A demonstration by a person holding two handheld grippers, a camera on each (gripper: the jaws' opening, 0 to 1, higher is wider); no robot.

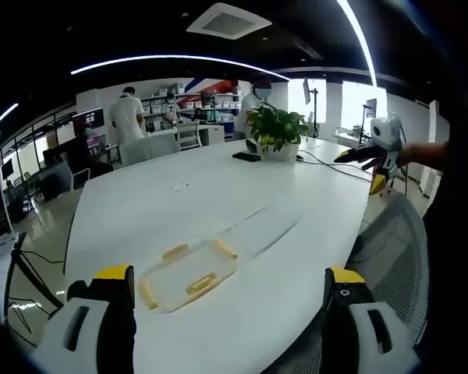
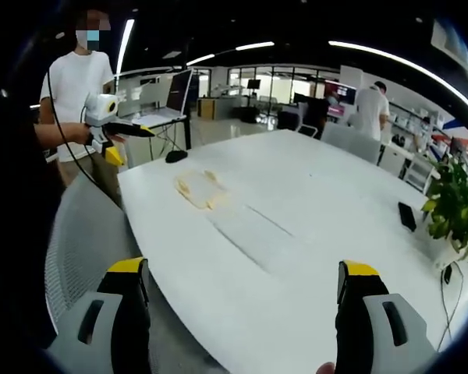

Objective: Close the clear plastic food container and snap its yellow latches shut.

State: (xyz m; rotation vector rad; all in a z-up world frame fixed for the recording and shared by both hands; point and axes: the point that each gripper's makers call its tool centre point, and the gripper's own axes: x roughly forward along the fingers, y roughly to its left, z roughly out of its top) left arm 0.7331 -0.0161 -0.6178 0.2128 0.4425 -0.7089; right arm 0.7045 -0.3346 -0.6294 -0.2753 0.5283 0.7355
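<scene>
A clear plastic container (image 1: 189, 274) with yellow latches (image 1: 175, 252) lies flat on the white tabletop (image 1: 218, 195), untouched, at 11 o'clock between the left hand-held gripper (image 1: 230, 292) jaws, which stand apart. The right hand-held gripper (image 2: 246, 284) jaws are also apart, container at 11 o'clock, well away.

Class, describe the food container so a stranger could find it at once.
Start at the large white table. Near its edge lies a flat clear plastic food container, well away from the potted plant at the far side. Its yellow latches set it apart.
</scene>
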